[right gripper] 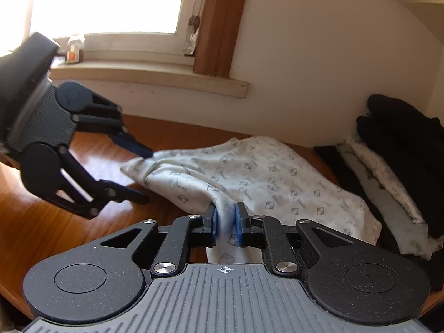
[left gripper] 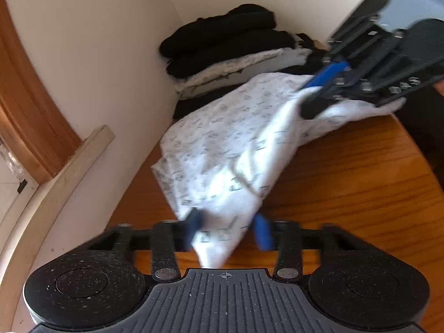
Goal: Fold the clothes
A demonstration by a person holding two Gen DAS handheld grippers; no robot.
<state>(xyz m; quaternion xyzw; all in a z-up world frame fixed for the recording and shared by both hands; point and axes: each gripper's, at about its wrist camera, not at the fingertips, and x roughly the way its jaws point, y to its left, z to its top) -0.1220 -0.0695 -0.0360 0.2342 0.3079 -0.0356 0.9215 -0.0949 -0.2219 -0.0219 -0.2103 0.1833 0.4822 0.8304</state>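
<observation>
A: Printed white garment stretched across the wooden table, long axis running from one pair of tongs to the other.

B: Right tongs?

A: Clamped on a bunched fold of the garment, blue pads pressed in from both sides, cloth hanging down between them.

B: And the left tongs?

A: Spread wide. Seen from the right wrist view, one blue fingertip touching the garment's far corner, the other lower, just beside the cloth's edge. Seen from the left wrist view, a tail of fabric drooping between the fingers, not pinched. Blurred there.

B: Which way pointing?

A: Narrow bunched end toward the left tongs, broad end spreading past the right tongs toward the stack of folded clothes.

B: Stack's place?

A: Beyond the right tongs, against the wall; black pieces on top, pale ones beneath. Garment's broad edge lying close against its base.
</observation>
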